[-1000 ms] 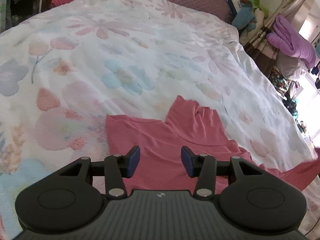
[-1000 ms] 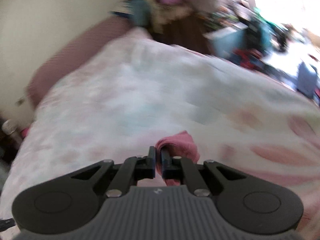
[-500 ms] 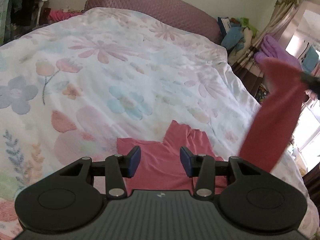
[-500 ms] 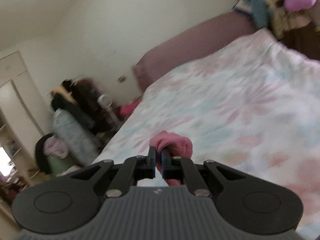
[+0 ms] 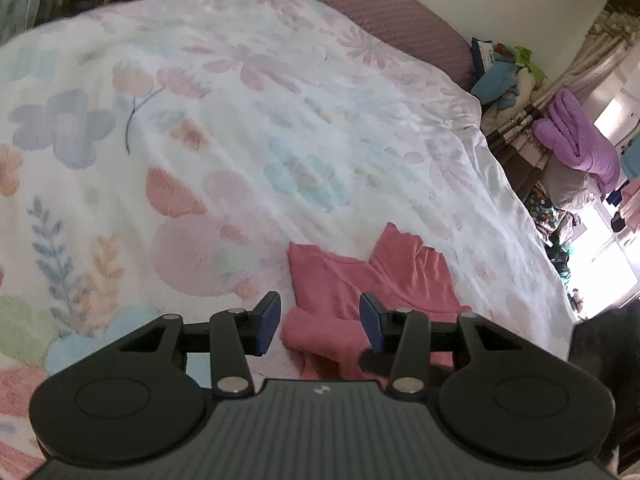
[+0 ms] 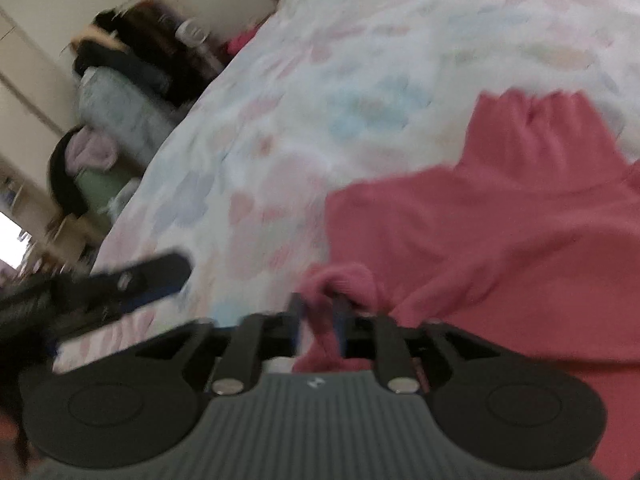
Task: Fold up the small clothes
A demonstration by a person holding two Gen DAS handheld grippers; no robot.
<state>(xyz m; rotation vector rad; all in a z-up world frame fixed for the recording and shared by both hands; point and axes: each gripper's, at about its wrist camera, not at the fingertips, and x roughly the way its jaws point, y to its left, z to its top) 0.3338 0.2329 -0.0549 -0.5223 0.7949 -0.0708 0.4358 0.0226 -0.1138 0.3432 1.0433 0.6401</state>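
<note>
Your pink top (image 5: 372,280) lies on the flowered bedspread (image 5: 248,128), near its front edge, with the high collar pointing toward the headboard (image 5: 360,4) and one sleeve folded across the body. Your left gripper (image 5: 319,322) hovers just above the near part of the top, its blue pads (image 5: 267,322) spread apart with nothing pinched between them. Your right gripper (image 6: 318,322) is low over the left side of the garment; its jaws are opening, and the bunched sleeve cuff (image 6: 340,280) sits between them. That view is blurred, so you cannot tell whether the pads touch the cuff.
</note>
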